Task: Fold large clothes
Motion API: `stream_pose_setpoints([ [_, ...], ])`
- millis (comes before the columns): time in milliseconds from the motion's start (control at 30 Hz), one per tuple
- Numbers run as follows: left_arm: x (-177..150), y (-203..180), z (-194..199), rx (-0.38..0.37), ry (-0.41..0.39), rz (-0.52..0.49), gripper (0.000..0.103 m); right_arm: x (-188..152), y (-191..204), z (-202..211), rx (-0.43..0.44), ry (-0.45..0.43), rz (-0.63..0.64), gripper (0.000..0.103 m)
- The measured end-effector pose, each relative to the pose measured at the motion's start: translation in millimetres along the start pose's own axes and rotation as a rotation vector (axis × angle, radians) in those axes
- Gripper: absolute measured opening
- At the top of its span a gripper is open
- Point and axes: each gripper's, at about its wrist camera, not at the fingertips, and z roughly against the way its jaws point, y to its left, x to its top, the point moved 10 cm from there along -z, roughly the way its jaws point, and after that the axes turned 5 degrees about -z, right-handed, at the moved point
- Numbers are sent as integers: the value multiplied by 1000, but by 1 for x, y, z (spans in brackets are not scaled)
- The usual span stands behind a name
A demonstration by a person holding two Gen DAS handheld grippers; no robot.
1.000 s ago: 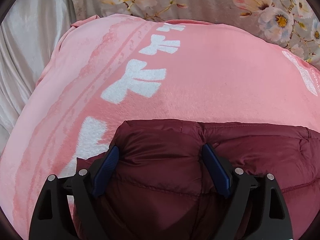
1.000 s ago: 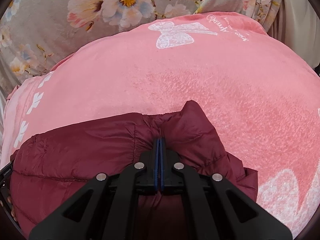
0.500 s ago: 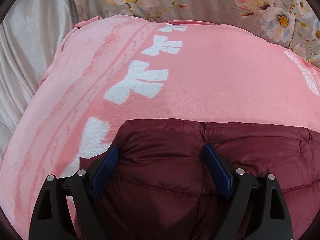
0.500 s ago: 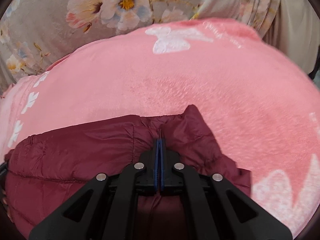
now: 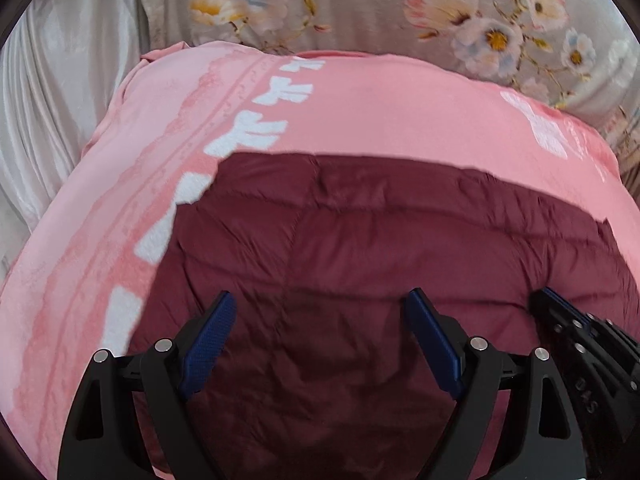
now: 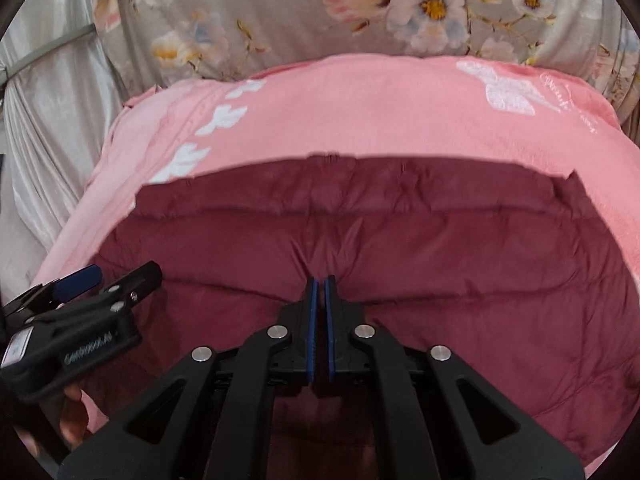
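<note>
A dark red quilted puffer jacket (image 5: 380,248) lies flat on a pink blanket (image 5: 380,100); it also fills the right wrist view (image 6: 440,248). My left gripper (image 5: 320,312) is open and empty, hovering over the jacket's near part. It shows at the left of the right wrist view (image 6: 104,280). My right gripper (image 6: 320,284) is nearly shut, a thin slit between its blue pads, its tips at a pucker in the jacket's fabric. Whether it still pinches fabric is unclear. It shows at the right edge of the left wrist view (image 5: 560,312).
The pink blanket (image 6: 360,112) with white bow prints covers the bed. A grey floral sheet (image 5: 400,8) lies beyond it. Shiny white fabric (image 5: 60,100) hangs at the left. A hand (image 6: 72,412) holds the left gripper.
Both grippers have pulled back and up, so the whole jacket now shows spread flat. The left gripper no longer straddles the jacket's edge. The right gripper's pads have parted slightly.
</note>
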Motion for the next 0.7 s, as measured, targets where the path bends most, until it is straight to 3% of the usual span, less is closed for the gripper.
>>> stream_pose_setpoints([
  [500, -22, -11, -21, 71, 3, -37, 89, -14, -5, -11, -32, -9, 21, 2],
  [600, -23, -7, -16, 54, 16, -19, 89, -15, -5, -3, -21, -16, 6, 2],
  [700, -35, 16, 14, 12, 10, 52, 88, -24, 3, 18, 7, -24, -3, 3],
])
